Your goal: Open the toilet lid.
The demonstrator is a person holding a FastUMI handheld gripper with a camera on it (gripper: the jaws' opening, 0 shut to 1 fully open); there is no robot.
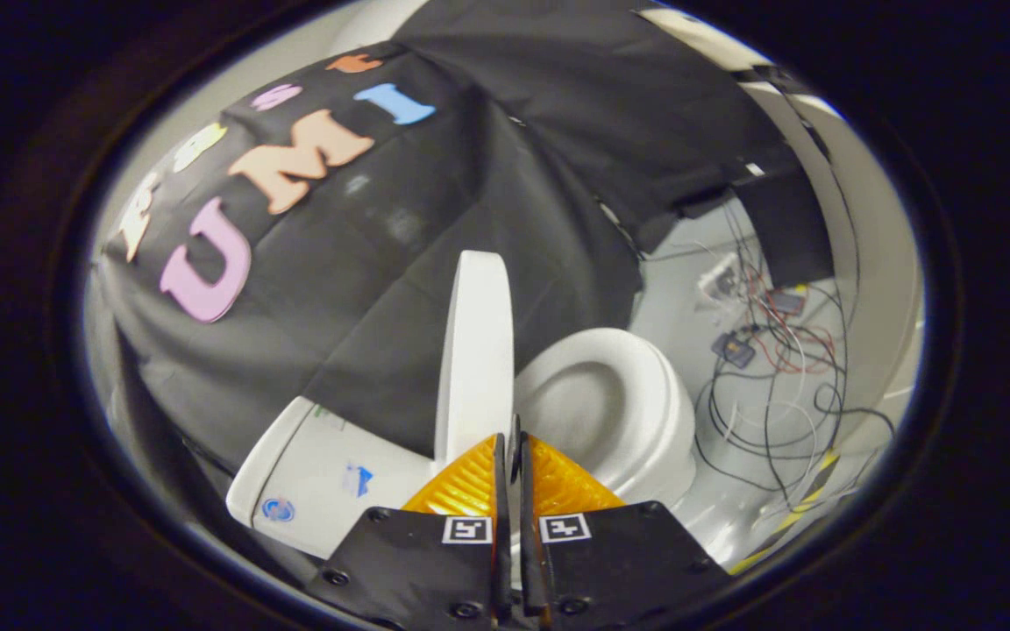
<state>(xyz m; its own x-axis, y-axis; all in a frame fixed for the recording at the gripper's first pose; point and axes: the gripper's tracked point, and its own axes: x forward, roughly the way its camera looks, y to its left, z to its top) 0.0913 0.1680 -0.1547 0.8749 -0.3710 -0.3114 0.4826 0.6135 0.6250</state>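
The white toilet lid (476, 350) stands raised, seen edge-on, just ahead of my fingertips and slightly to their left. Beside it on the right lies the open white seat and bowl (619, 412). On the lid's other side is the white tank (321, 478), which carries small stickers. My gripper (511, 441) sits close to the lid's lower end with its two orange fingers (470, 482) pressed together. Only a thin dark slit shows between them and nothing is held. The lid's base is hidden behind the left finger.
Black cloth walls rise behind the toilet. On the pale floor past the bowl lies a tangle of cables (777, 386) with small electronic boards (733, 349). A yellow-black striped tape (807, 495) runs along the floor near the cables.
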